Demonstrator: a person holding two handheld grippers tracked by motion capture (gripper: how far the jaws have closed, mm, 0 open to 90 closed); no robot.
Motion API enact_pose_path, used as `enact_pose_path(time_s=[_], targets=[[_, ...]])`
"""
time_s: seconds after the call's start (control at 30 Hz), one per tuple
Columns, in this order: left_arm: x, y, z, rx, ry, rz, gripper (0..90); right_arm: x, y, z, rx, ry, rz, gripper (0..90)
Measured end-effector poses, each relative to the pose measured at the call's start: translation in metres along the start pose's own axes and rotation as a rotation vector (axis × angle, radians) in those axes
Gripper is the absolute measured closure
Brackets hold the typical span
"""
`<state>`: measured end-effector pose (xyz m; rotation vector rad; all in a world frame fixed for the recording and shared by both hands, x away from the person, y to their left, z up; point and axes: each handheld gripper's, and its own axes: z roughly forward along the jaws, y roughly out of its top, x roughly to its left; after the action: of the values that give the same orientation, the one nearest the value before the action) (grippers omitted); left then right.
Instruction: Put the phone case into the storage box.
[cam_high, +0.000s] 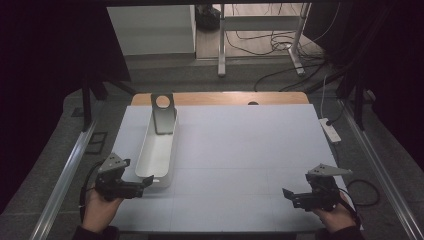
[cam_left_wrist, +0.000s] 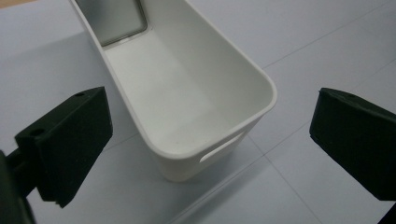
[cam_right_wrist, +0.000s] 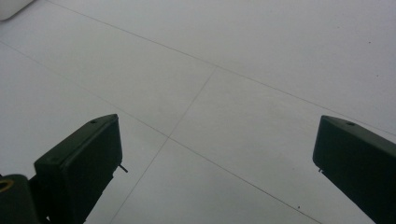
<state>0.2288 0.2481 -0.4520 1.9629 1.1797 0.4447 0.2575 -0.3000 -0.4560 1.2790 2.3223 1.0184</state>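
**Left gripper lined up on near end of white bin, both grippers empty**

White bin (cam_high: 159, 150) lies on the left half of the table (cam_high: 240, 150); long axis runs away from the person, near short end toward the front edge, far end toward the wooden strip at the back; a grey metal stand (cam_high: 163, 112) with a round hole leans in the bin's far end; bin otherwise looks empty in the left gripper view.

Left gripper (cam_high: 145, 182) sits just beside the near short end of the bin, fingertips pointing right toward that end; touching or a hair apart, cannot tell; jaws spread wide, nothing held; in the left gripper view the bin's near end with its handle slot (cam_left_wrist: 222, 148) lies between the jaws, slightly ahead.

Right gripper (cam_high: 289, 195) is well apart from the bin, over bare table on the right side; jaws wide apart, nothing between them.

Judgement: left hand is clearly nearer; coming move likely a short push forward onto the near wall by the slot, then close.
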Motion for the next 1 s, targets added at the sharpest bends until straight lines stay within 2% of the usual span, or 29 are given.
enact_pose_path(time_s=[1.0], targets=[[0.000,-0.025,-0.013,0.010,0.027,-0.024,0.1,0.000,0.000,0.000,0.001,0.004,-0.004,1.3]])
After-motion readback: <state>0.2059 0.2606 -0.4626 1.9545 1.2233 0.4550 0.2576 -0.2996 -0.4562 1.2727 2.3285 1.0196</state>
